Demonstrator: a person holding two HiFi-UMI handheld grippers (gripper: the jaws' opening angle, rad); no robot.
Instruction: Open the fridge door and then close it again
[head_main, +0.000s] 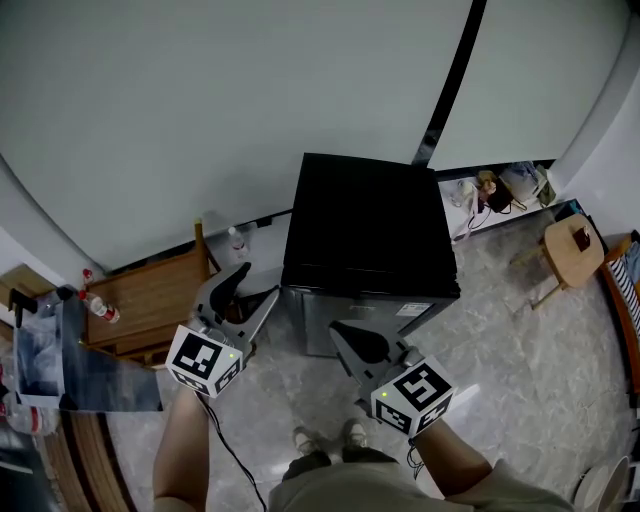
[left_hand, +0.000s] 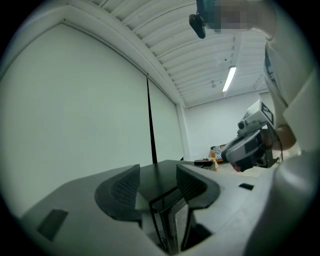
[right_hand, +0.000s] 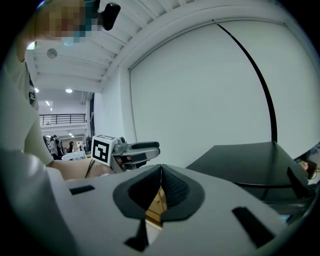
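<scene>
Fridge (head_main: 368, 215), small and black, stood on the pale stone floor (head_main: 500, 330) with its back to the white wall (head_main: 200, 120). Its door (head_main: 385, 318) faced the person and sat under the front edge of the top. From the head view it looked closed, though the seam itself was too small to judge.

The left gripper (head_main: 250, 292) was held at the fridge's front left corner with its jaws wide apart. In its own view that corner's upright edge showed through the gap between them, and neither pad was visibly pressing on it. The right gripper (head_main: 350, 340) was in front of the door, near the middle of its top edge, with its jaws closed together and nothing between them. Whether its tips touched the door could not be told.

A wooden cabinet (head_main: 150, 300) stood just beside the fridge on the left, and a wooden stool (head_main: 572, 243) stood well apart on the right. The person's shoes (head_main: 327, 440) were on the floor in front of the door, between the two grippers.
</scene>
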